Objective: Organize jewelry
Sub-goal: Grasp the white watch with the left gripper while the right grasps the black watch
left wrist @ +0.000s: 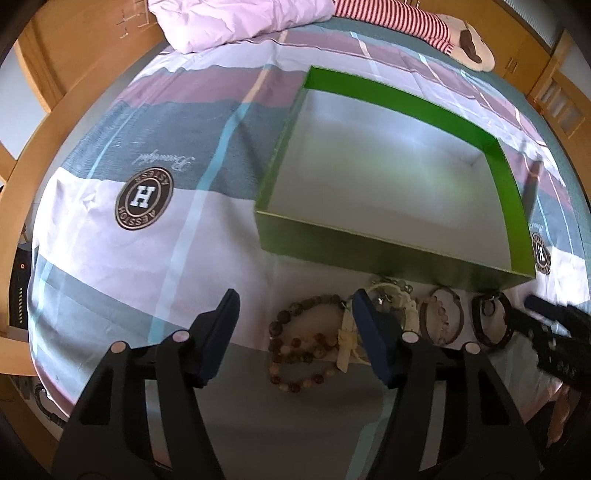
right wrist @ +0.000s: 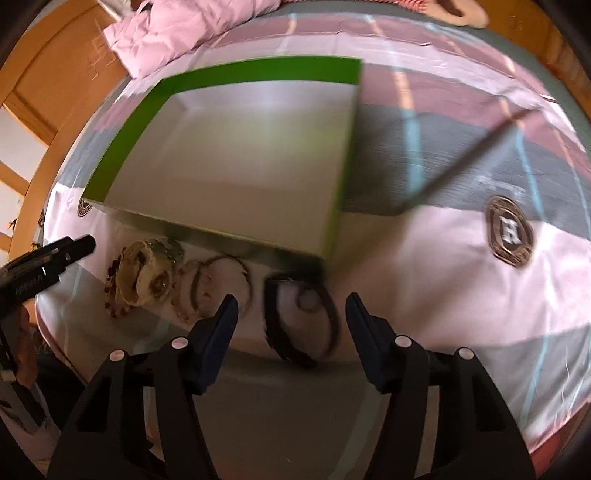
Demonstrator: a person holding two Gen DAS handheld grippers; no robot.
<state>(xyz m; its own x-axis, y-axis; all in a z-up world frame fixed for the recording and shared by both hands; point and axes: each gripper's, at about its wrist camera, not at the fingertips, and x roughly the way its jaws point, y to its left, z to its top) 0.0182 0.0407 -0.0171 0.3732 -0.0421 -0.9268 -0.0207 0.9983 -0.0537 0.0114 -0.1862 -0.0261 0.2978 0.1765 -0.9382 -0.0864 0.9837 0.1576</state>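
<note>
An empty green box (left wrist: 506, 170) with a pale inside sits on the bed. Along its near wall lie a brown bead bracelet (left wrist: 303, 343), a cream bracelet (left wrist: 391, 306), a thin bangle with pink beads (left wrist: 443, 317) and a dark bracelet (left wrist: 493, 321). My left gripper (left wrist: 295, 297) is open above the brown beads, which lie between its fingers untouched. In the right wrist view the dark bracelet (right wrist: 275, 332) rests between the fingers of my open right gripper (right wrist: 292, 300), in front of the box (right wrist: 122, 140). The left gripper (right wrist: 74, 247) shows at the left edge there.
The bed carries a plaid sheet with a round logo patch (left wrist: 143, 200). A pink quilt (left wrist: 240, 18) and a striped plush toy (left wrist: 424, 22) lie beyond the box. A thin dark strip (right wrist: 480, 144) rises right of the box. A wooden bed frame (left wrist: 22, 199) edges the mattress.
</note>
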